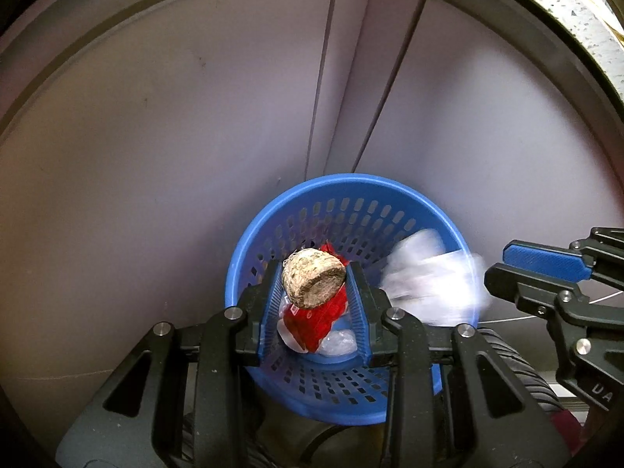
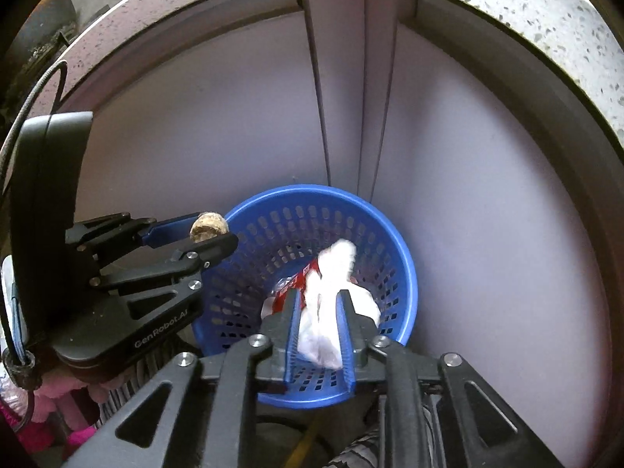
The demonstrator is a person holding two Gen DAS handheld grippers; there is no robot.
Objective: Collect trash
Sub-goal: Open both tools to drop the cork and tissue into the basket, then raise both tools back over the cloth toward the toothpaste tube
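Left wrist view: my left gripper [image 1: 314, 279] points steeply down over the blue basket [image 1: 249, 234], which stands against a pale cabinet wall [image 1: 156, 136]. Its two blue-padded fingers are clamped on a brown fibrous lump [image 1: 313, 282], held at the fingertips above the basket's mouth. Directly beyond the lump, on the basket floor, lie a red wrapper [image 1: 319, 319] and a piece of clear plastic [image 1: 339, 345]. To the right of my fingers a white crumpled tissue [image 1: 429, 280] shows blurred over the basket's right rim. My right gripper [image 1: 542, 269] enters from the right edge, just beside that tissue.

Right wrist view: my right gripper [image 2: 319, 323] also points down into the basket [image 2: 405, 273]. Its fingers stand slightly apart, and the white tissue [image 2: 331, 304] sits between them, blurred; I cannot tell whether the pads still press on it. The red wrapper [image 2: 290, 292] lies just beyond my left finger on the basket floor. To the left, my left gripper [image 2: 210, 234] holds the brown lump [image 2: 208, 227] at the basket's left rim.
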